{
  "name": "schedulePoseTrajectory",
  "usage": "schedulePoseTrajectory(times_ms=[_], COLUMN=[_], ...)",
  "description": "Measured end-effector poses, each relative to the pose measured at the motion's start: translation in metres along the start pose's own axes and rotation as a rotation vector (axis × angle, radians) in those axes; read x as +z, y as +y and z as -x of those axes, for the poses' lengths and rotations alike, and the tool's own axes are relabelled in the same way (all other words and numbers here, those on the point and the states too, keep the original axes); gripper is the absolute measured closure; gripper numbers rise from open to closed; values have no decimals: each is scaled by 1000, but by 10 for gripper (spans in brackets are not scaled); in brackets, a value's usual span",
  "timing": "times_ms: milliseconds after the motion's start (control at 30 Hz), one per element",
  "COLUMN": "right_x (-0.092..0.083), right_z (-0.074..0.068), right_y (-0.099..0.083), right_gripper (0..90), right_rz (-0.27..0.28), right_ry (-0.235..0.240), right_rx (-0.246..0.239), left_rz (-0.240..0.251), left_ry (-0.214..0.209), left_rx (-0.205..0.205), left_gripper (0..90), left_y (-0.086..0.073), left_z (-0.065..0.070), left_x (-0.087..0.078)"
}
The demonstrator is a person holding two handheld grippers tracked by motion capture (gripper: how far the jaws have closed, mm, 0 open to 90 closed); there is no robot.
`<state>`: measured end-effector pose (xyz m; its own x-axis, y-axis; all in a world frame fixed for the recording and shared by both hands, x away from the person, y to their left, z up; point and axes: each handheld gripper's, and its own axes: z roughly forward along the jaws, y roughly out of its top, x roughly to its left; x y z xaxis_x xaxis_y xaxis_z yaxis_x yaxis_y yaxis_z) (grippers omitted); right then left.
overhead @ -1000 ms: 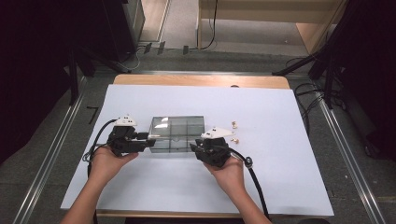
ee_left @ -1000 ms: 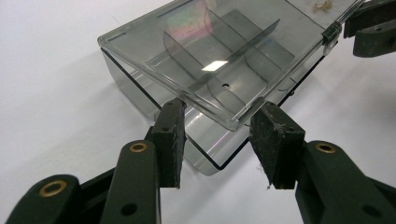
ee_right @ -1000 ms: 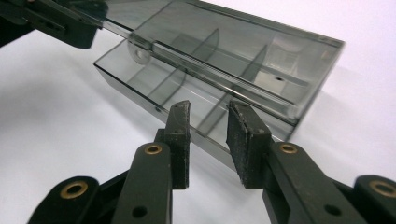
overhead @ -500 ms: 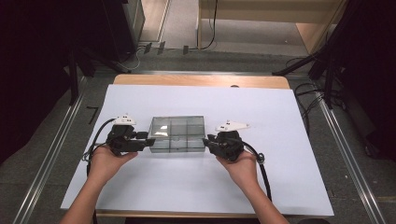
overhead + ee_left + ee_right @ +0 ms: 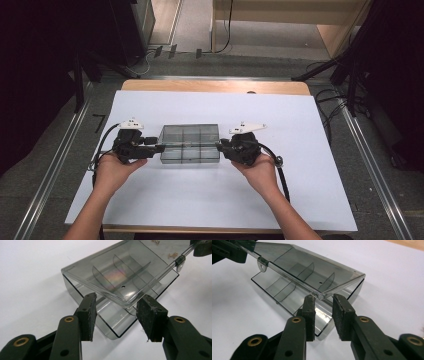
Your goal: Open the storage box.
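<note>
High view: clear divided box (image 5: 190, 144) mid-sheet, long axis left–right, my left gripper (image 5: 155, 147) at its left end, right gripper (image 5: 220, 146) at its right. Lid (image 5: 117, 272) is lifted along its near edge. Left jaws have just been opening, lid corner between them, untouched. Right jaws narrowly parted around the opposite corner; contact unclear.

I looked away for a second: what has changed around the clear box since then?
The right gripper slid from the box's near right corner to its right end, where it meets the raised lid. The left gripper's jaws have just been opening, the lid corner between them. Box, left hand and table stayed put.
</note>
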<state>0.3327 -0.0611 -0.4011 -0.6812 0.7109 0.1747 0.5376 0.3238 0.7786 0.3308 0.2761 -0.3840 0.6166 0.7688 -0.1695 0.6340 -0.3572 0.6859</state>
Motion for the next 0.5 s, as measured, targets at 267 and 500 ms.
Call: schedulePoseTrajectory(times_ms=[267, 500], right_x=[0, -1], right_z=[3, 5], right_y=[10, 19], right_gripper=[719, 719], right_rz=[-5, -1], right_ry=[-2, -4], right_rx=[-35, -37], left_rz=[7, 29], left_ry=[28, 39], left_rx=[4, 2], left_gripper=[519, 520], left_y=[6, 13], left_z=[-1, -3], left_x=[3, 0])
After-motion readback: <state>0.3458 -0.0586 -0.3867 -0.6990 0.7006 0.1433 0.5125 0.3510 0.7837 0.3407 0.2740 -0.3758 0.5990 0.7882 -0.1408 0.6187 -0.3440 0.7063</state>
